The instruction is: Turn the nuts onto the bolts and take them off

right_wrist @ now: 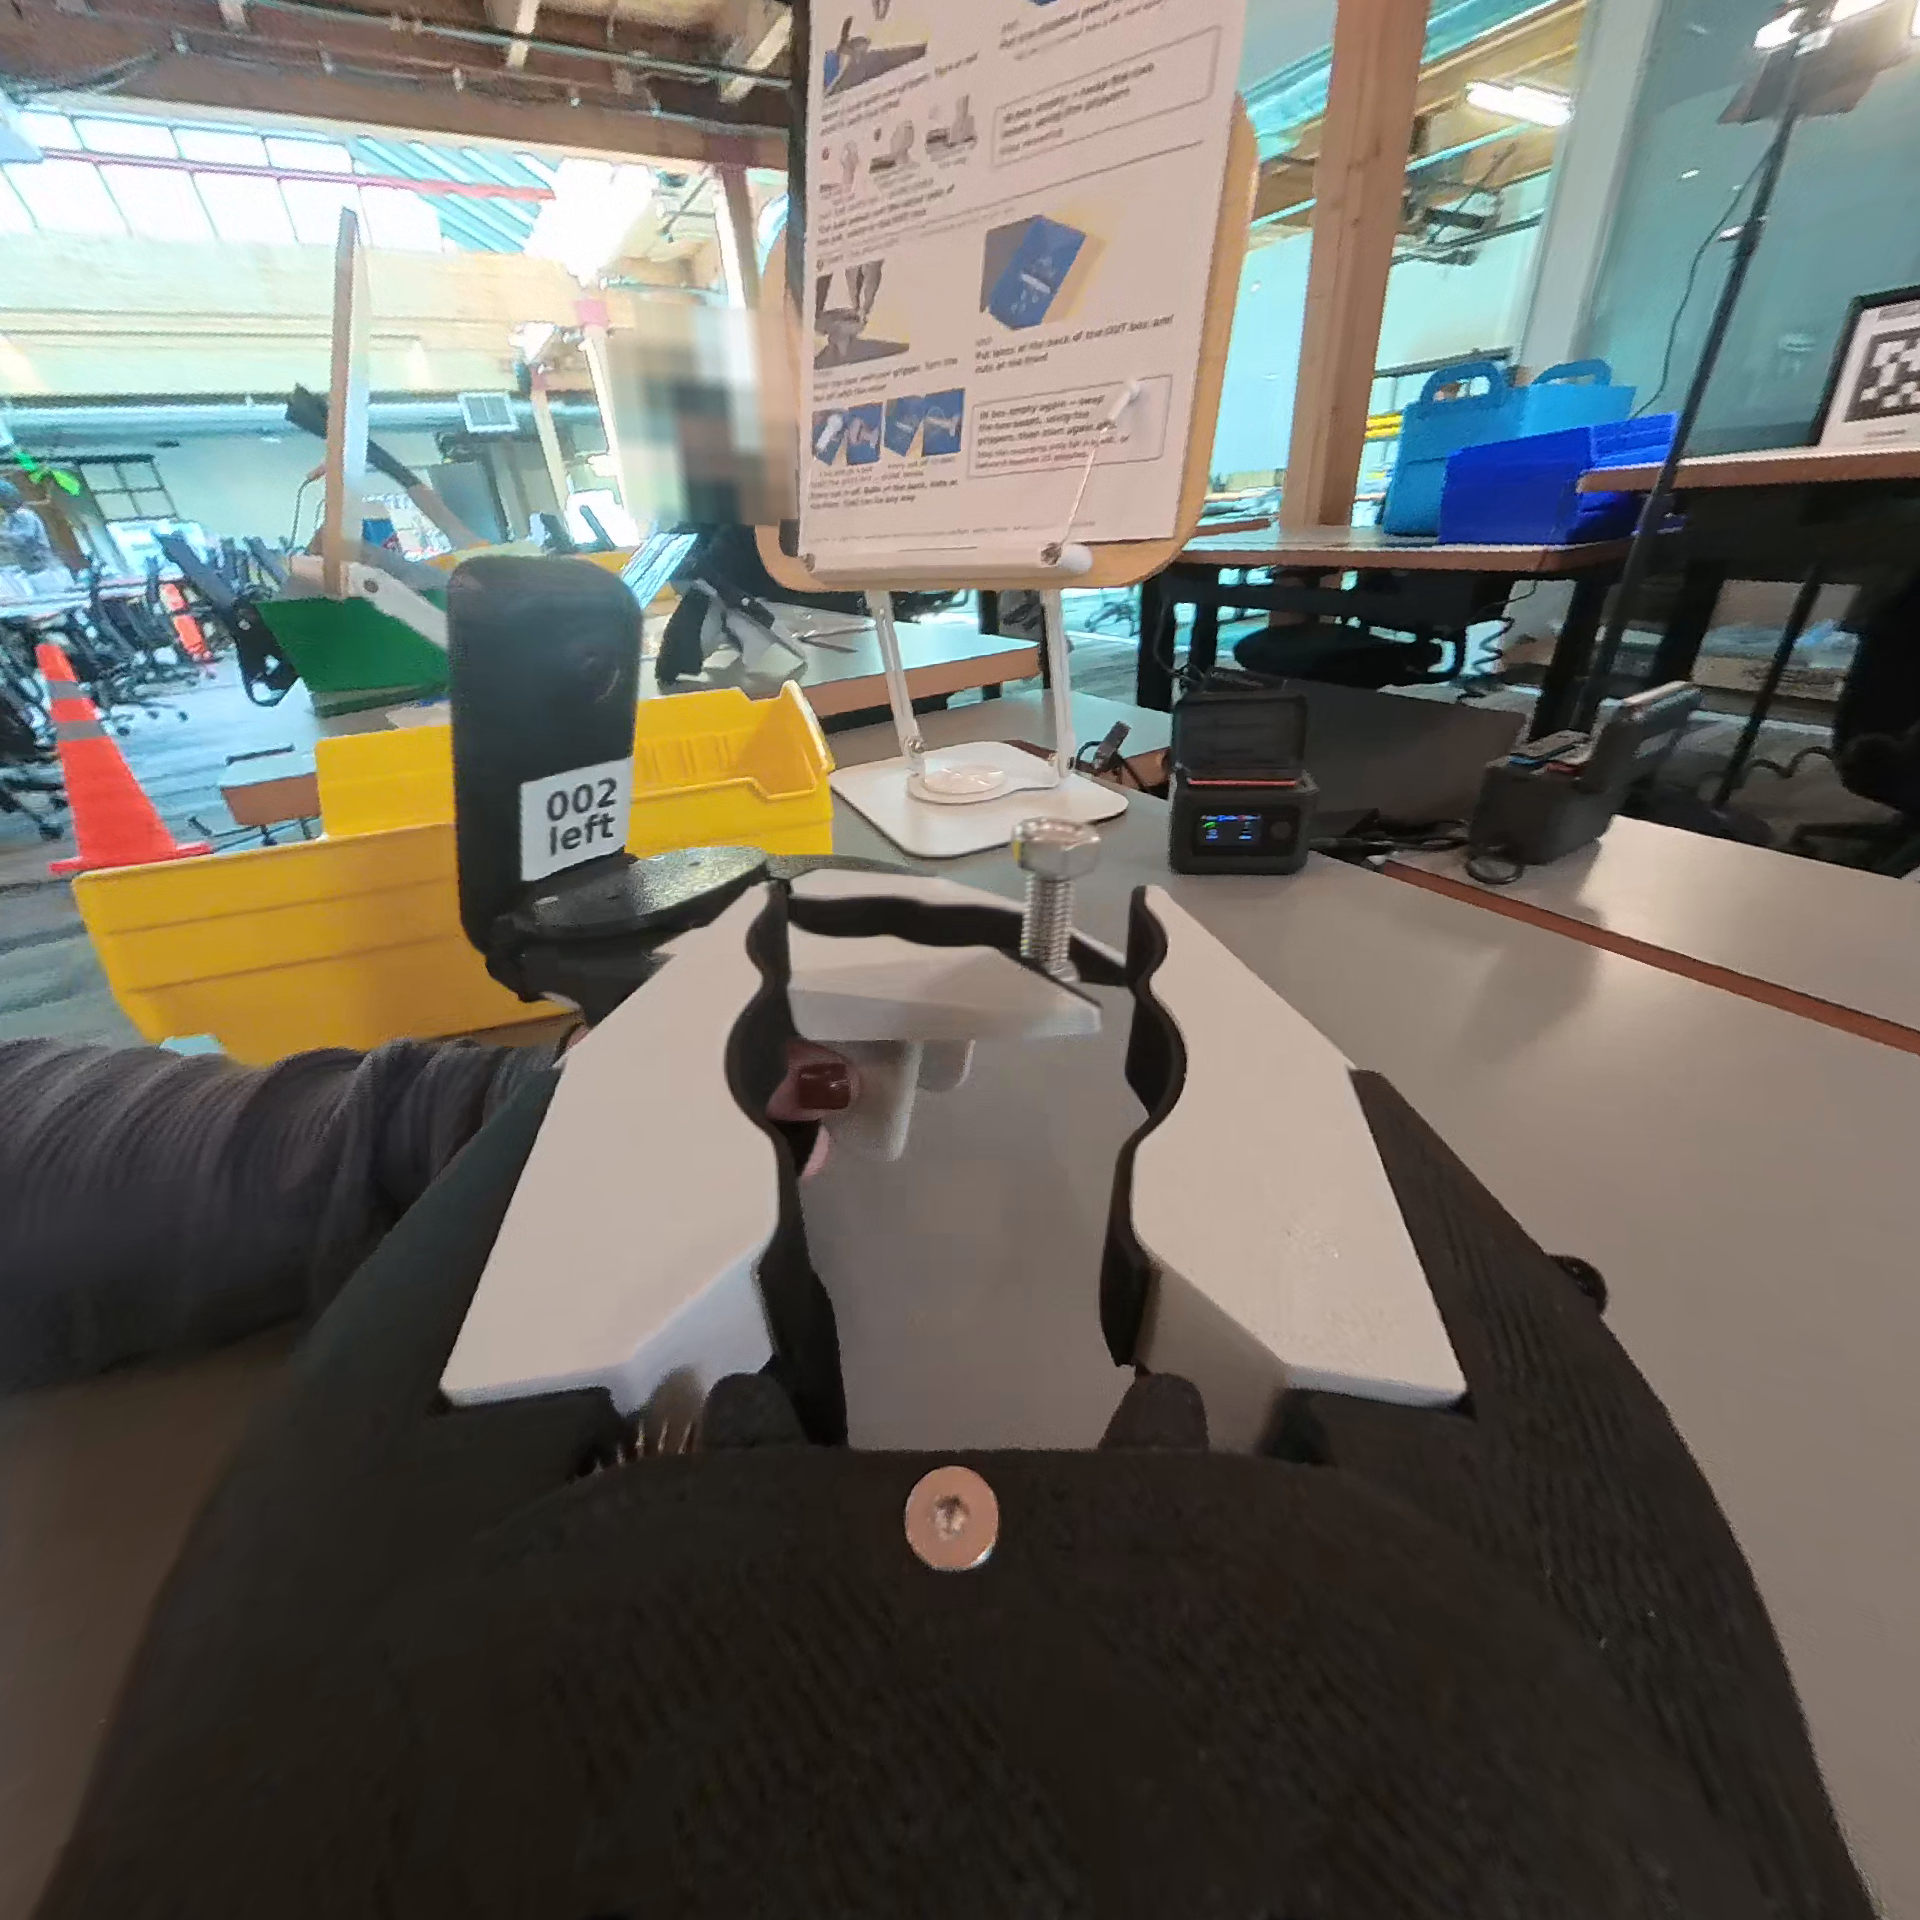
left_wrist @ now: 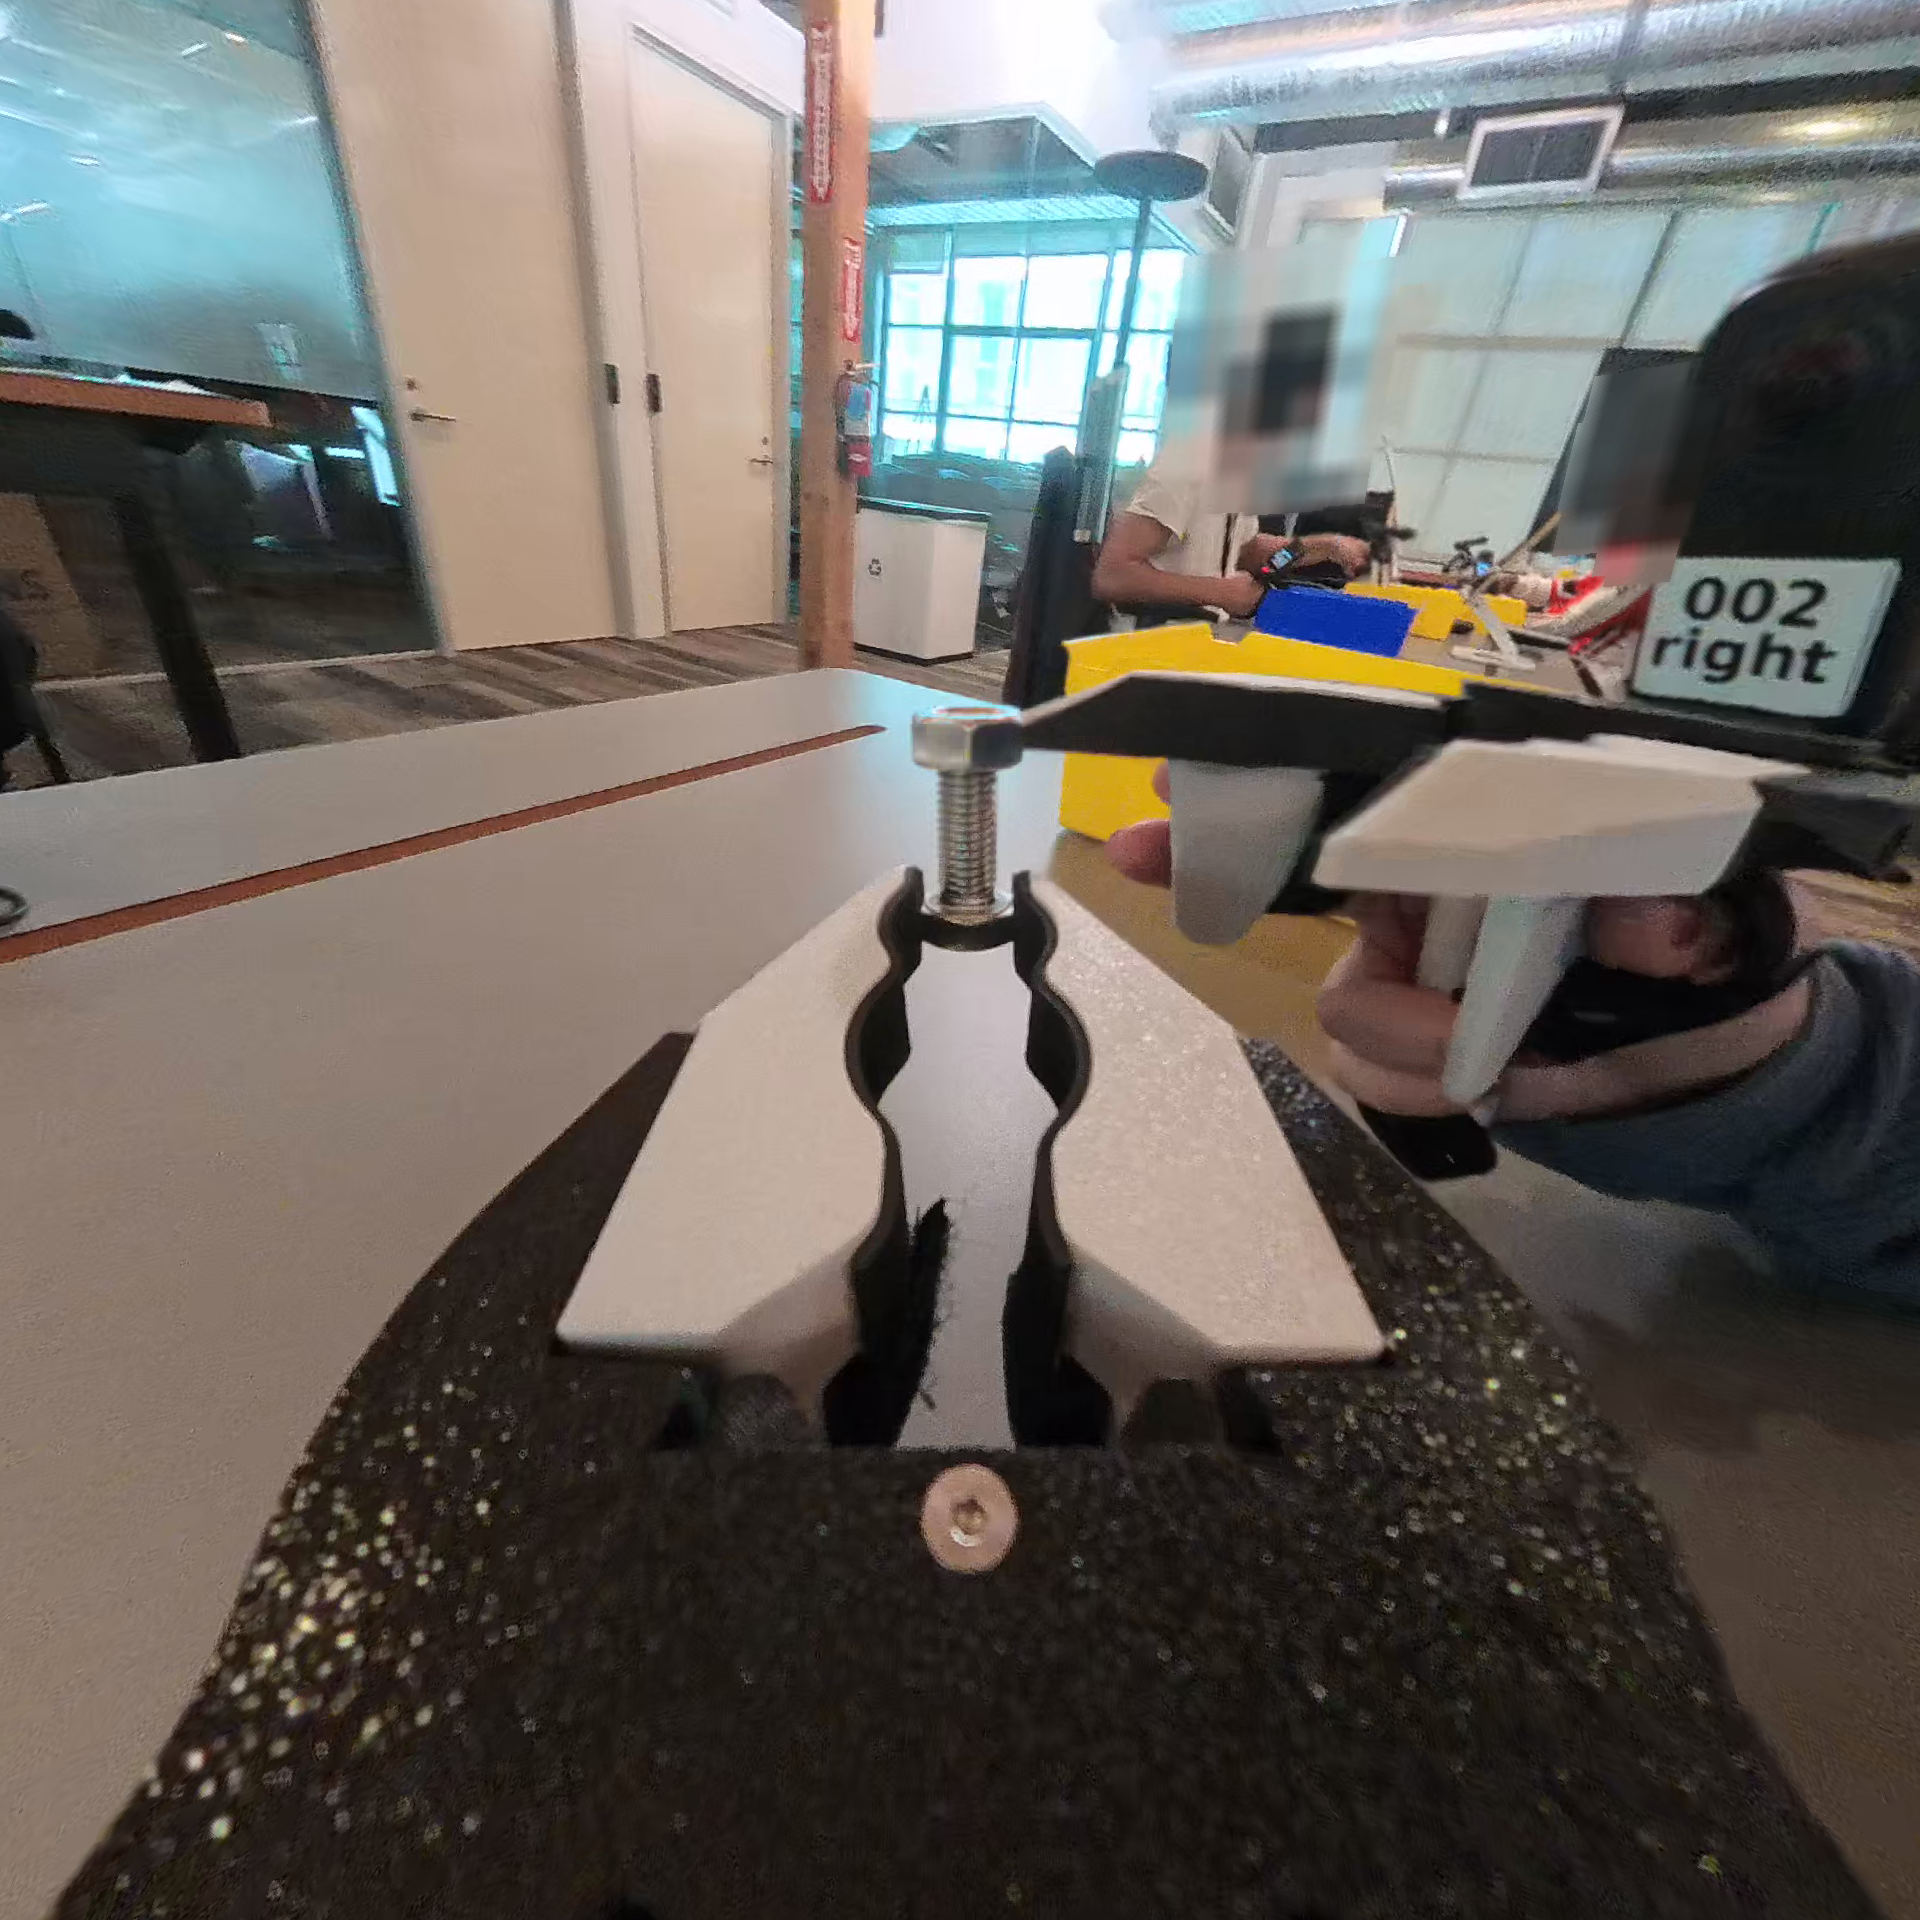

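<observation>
A silver threaded bolt [left_wrist: 964, 831] stands upright above the grey table [left_wrist: 312, 1091]. My left gripper [left_wrist: 966, 909] is shut on its lower end. A hex piece [left_wrist: 964, 736] caps its top; I cannot tell whether it is a nut or the bolt's head. My right gripper reaches in from the right, and one of its fingers [left_wrist: 1226, 717] touches the side of the hex piece. In the right wrist view my right gripper [right_wrist: 956, 904] is open wide. The bolt [right_wrist: 1051, 904] stands between its fingertips, nearer the right one. The left gripper [right_wrist: 1060, 987] holds it from below.
A yellow bin [right_wrist: 312, 935] stands behind the left gripper and shows in the left wrist view [left_wrist: 1101, 769] too. A white stand [right_wrist: 997, 805] with an instruction sheet and a small black device [right_wrist: 1242, 821] stand behind the bolt. A person works at a far table. My right fingertips sit around 4 centimetres from my left ones.
</observation>
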`<state>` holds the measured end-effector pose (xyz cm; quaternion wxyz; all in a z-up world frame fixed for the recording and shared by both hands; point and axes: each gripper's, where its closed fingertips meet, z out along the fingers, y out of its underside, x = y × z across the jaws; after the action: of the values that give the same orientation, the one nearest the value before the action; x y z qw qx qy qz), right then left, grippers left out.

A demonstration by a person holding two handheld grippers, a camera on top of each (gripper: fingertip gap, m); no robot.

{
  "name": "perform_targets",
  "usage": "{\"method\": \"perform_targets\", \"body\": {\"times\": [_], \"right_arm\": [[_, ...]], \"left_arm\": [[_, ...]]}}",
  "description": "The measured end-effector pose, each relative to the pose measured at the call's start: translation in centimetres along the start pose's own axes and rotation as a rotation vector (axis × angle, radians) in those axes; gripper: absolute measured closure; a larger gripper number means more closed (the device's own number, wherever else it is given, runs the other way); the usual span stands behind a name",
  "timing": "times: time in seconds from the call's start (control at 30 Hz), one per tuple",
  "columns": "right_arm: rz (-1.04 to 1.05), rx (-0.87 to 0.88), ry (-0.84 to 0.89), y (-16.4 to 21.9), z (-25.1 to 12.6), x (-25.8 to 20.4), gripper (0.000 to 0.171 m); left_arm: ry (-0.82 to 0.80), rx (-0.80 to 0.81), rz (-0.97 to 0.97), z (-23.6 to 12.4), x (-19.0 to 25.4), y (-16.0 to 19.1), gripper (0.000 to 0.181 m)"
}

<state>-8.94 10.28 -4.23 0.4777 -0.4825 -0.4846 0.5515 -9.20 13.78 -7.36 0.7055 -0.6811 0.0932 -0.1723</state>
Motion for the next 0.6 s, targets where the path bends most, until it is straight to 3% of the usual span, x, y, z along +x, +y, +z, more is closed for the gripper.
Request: {"method": "perform_targets", "body": {"times": [0.2,0.37,0.6], "right_arm": [[0.007,0.027,-0.006,-0.2,0.0,0.0,0.103],[0.022,0.006,-0.045,-0.1,-0.2,-0.3,0.115],[0.015,0.045,-0.017,-0.6,-0.3,0.1,0.109]], "left_arm": [[0.243,-0.058,0.070,0.9,4.9,1.1,0.166],[-0.009,0.028,-0.023,0.1,-0.1,-0.3,0.166],[0.258,-0.053,0.063,1.2,5.5,1.1,0.166]]}}
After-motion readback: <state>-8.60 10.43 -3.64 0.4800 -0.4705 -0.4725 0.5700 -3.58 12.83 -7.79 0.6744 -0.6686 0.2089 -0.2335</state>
